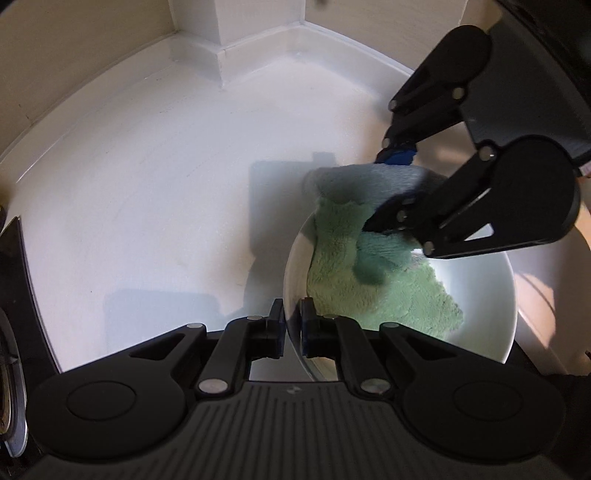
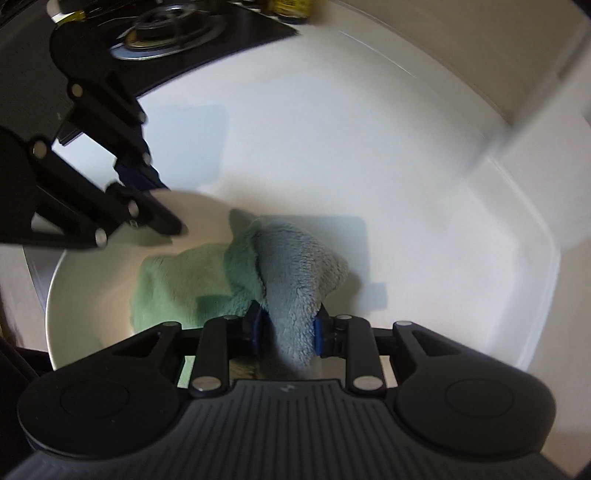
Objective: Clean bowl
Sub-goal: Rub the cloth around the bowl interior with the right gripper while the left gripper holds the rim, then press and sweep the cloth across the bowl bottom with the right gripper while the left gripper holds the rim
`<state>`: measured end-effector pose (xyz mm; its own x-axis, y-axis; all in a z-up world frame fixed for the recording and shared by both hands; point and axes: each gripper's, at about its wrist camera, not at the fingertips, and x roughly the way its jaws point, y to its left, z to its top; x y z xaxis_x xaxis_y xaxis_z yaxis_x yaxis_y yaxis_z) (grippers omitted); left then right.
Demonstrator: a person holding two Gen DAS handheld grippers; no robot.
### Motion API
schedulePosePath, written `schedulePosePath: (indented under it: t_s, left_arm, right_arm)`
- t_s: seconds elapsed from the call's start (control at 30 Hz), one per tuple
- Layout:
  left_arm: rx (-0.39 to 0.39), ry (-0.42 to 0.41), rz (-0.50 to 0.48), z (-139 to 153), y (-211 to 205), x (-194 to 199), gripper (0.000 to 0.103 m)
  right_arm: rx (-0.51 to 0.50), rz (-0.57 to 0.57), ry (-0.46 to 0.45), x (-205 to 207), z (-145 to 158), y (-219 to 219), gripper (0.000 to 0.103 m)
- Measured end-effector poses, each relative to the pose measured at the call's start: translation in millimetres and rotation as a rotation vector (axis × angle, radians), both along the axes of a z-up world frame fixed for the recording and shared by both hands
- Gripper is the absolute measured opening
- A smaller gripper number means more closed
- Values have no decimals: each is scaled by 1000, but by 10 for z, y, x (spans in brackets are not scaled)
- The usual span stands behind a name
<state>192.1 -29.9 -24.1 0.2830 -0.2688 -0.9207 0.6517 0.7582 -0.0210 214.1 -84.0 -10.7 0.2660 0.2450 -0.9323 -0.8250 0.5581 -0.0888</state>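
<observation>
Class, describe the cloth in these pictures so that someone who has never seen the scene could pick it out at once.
Start at the white countertop, then find the white bowl that the left gripper pinches by its rim. The cloth lies inside it, with one end bunched in the right gripper. It is the only soft, fluffy, green thing among hard white and black surfaces.

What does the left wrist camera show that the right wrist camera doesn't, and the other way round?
Only the left wrist view shows the left gripper clamped on the bowl rim up close, plus the wall corner. Only the right wrist view shows the stove burner and the right gripper shut on the cloth from behind. Both show the white bowl, the green-and-grey cloth inside it, and the white counter.
</observation>
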Motion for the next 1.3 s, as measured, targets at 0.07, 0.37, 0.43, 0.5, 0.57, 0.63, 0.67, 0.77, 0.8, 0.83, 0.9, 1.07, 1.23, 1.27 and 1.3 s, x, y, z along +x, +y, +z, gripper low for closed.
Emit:
schedulePosePath:
  t_s: [0.07, 0.37, 0.43, 0.5, 0.57, 0.63, 0.67, 0.77, 0.8, 0.83, 0.9, 1.07, 1.23, 1.27, 1.3]
  left_arm:
    - [-4, 4, 22, 2, 3, 2, 6]
    - [-17, 84, 226, 3, 52, -61, 6]
    - [-15, 86, 257, 10, 57, -97, 6]
    - [-15, 92, 299, 14, 69, -128, 6]
    - [-15, 85, 319, 10, 73, -142, 6]
    - [-7, 58, 305, -10, 14, -121, 6]
    - [-4, 39, 281, -13, -22, -100, 6]
    - [-12, 18, 223, -4, -3, -84, 6]
    - [-12, 17, 206, -2, 1, -84, 6]
    - [-9, 15, 189, 11, 4, -71, 6]
    - [7, 2, 144, -25, -29, -130, 7]
    - [44, -17, 65, -24, -133, -115, 8]
    - [66, -22, 13, -6, -163, -96, 9]
    - [69, -23, 7, -2, -166, -88, 10]
    - [70, -23, 5, 1, -166, -78, 10]
  right_arm:
    - [13, -23, 16, 39, -7, 6, 22]
    - [80, -265, 29, -81, -12, -199, 21]
    - [96, -325, 28, -132, -20, -269, 21]
    - [115, -373, 36, -151, -30, -327, 21]
    - [126, -411, 36, -172, -41, -371, 20]
    - [134, -437, 34, -204, -51, -405, 20]
    - [135, -444, 32, -227, -55, -415, 20]
    - [116, -414, 25, -277, -63, -411, 21]
    - [108, -393, 26, -279, -65, -403, 21]
    - [100, -372, 26, -280, -67, -396, 21]
    - [90, -329, 41, -256, -46, -414, 21]
    - [30, -138, 36, -172, -3, -271, 21]
    - [-36, 97, -11, -114, 28, 56, 23]
    - [-46, 130, -20, -121, 29, 99, 23]
    - [-55, 169, -29, -124, 25, 149, 23]
